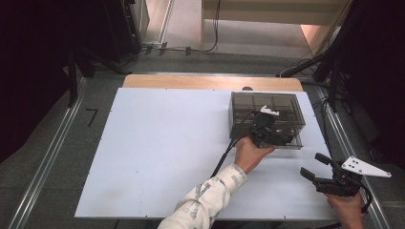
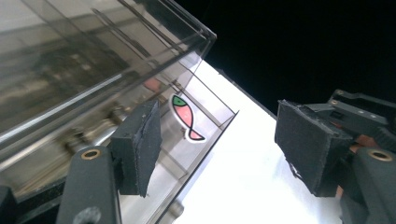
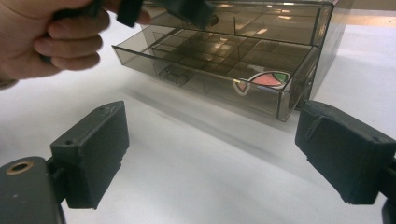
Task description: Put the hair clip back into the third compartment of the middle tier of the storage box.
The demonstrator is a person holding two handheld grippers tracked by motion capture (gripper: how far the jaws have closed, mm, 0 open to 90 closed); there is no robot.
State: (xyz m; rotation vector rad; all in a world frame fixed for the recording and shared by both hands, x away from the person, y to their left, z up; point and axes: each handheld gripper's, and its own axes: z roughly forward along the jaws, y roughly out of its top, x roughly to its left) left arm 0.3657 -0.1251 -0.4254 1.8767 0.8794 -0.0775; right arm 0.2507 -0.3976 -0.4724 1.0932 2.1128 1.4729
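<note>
Presently the smoked-plastic drawer box [image 1: 266, 110] sits at the far right of the white table [image 1: 157, 157], its lower drawer [image 3: 205, 70] pulled out toward the person; a fish sticker [image 3: 264, 79] lies in the drawer's front corner compartment. Left gripper [image 1: 279, 139] hovers over the open drawer, jaws wide with nothing between the pads [image 2: 140, 144]. Right gripper [image 1: 319, 168] rests near the table's right edge, well apart from the box; jaws spread wide, empty.

One smoky drawer box [image 1: 265, 118], one fish sticker [image 3: 264, 80] — two hand-held grippers [image 1: 275, 136] [image 1: 319, 168]
</note>
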